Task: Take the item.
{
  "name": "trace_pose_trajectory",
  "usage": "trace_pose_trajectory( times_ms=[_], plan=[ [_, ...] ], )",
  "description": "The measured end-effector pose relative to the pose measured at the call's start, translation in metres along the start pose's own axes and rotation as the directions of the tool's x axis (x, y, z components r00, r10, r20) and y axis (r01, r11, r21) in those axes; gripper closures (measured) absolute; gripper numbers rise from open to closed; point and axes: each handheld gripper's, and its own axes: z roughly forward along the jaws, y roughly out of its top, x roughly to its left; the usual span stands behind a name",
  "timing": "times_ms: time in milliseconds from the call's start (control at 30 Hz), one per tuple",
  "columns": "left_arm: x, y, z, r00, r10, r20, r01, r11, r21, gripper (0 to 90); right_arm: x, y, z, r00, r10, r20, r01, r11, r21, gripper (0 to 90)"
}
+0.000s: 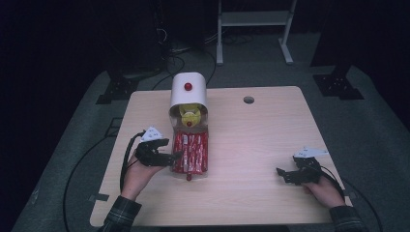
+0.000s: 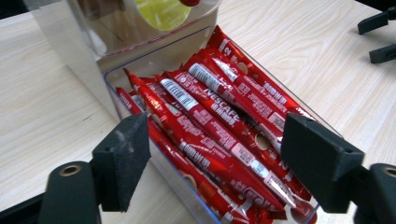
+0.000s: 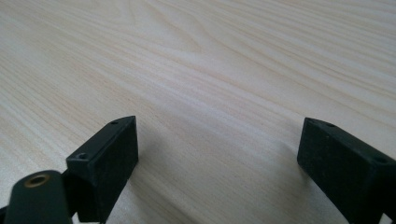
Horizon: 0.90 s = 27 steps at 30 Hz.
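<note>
Nearest the bottom edge of the high view: two plaid sleeves, a hand on each tool. Right gripper [image 1: 283,174] parked low over bare table [image 1: 256,145] at the near right, jaws spread wide, gripping nothing, just pale woodgrain between them in the right gripper view. Left gripper [image 2: 215,158] also wide open and empty, jaws straddling the near end of a clear tray [image 1: 190,169], one pad outside the left wall, the other over the sticks.

Looks like the step is picking one red coffee stick [image 2: 210,135] out of the pile. Best bet, probably: go for a top stick lying loose, come down along its length, close gently across the narrow width. Slick foil, so likely to slide or drag a neighbour along. Watch the tray wall too, thin hard plastic, easy to clip.

Further back: tray runs into a transparent dispenser body with something yellow [image 1: 190,115] inside, then a white rounded cap [image 1: 188,89] with a red knob [image 1: 188,87]. Round cable hole [image 1: 248,100] near the far edge.
</note>
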Motion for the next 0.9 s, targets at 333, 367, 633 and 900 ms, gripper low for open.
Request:
trace_pose_trajectory(
  times_ms=[333,367,633,900],
  plan=[
    [-0.003,0.006,0.009,0.9997,0.004,0.026,-0.004,1.0,0.008,29.7,0.0,0.0,0.0,1.0,0.0,0.0,0.0,1.0,0.0,11.3],
    [-0.004,0.006,0.01,0.9996,0.003,0.027,-0.003,1.0,0.007,30.1,0.0,0.0,0.0,1.0,0.0,0.0,0.0,1.0,0.0,11.3],
    [-0.006,0.011,0.019,0.9985,0.002,0.054,-0.002,0.9999,0.012,33.6,0.0,0.0,0.0,1.0,0.0,0.0,0.0,1.0,0.0,11.3],
    [-0.009,0.013,0.029,0.9975,-0.001,0.07,0.0,0.9999,0.017,37.1,0.0,0.0,0.0,1.0,0.0,-0.001,0.0,1.0,0.0,11.3]
  ],
)
